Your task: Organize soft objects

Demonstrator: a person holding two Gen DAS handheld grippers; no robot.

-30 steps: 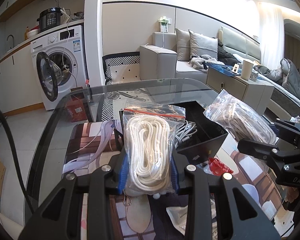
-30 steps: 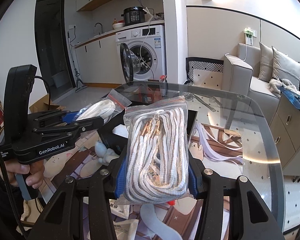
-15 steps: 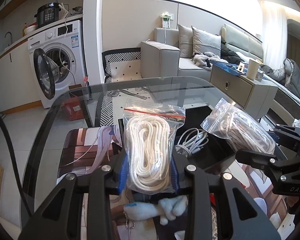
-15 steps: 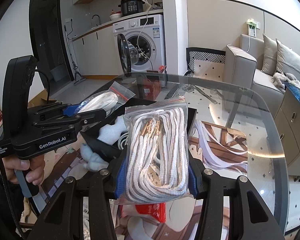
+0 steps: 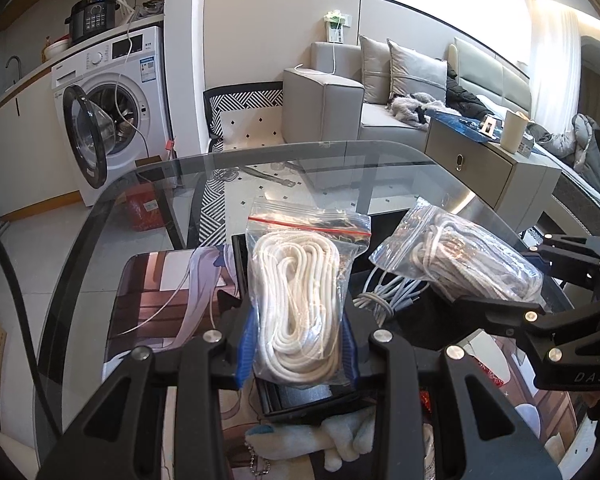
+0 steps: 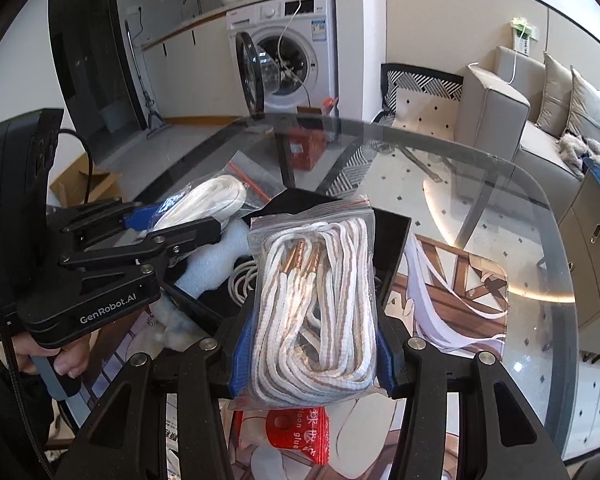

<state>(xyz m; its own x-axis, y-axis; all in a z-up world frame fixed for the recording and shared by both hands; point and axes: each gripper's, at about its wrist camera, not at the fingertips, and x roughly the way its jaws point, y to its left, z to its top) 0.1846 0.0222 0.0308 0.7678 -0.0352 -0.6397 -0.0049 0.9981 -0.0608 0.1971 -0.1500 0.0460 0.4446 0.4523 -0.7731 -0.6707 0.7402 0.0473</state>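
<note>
My left gripper (image 5: 298, 344) is shut on a clear zip bag of white cord (image 5: 300, 300) and holds it above a black tray (image 5: 428, 324). My right gripper (image 6: 310, 354) is shut on a zip bag of white-and-tan striped laces (image 6: 320, 300), also above the black tray (image 6: 392, 240). In the left wrist view the striped-lace bag (image 5: 468, 260) and right gripper (image 5: 560, 320) are at the right. In the right wrist view the white-cord bag (image 6: 216, 200) and left gripper (image 6: 148, 240) are at the left. A grey cable bundle (image 5: 384, 300) lies in the tray.
The tray sits on a printed mat (image 6: 460, 288) on a round glass table (image 6: 540, 208). A pale plush toy (image 5: 308, 436) lies at the tray's near edge. A red glue packet (image 6: 296, 436) lies under my right gripper. A washing machine (image 5: 112, 108) and sofa (image 5: 380, 100) stand beyond.
Both grippers have moved forward with their bags, from the near mat to over the black tray. The two bags are closer together now.
</note>
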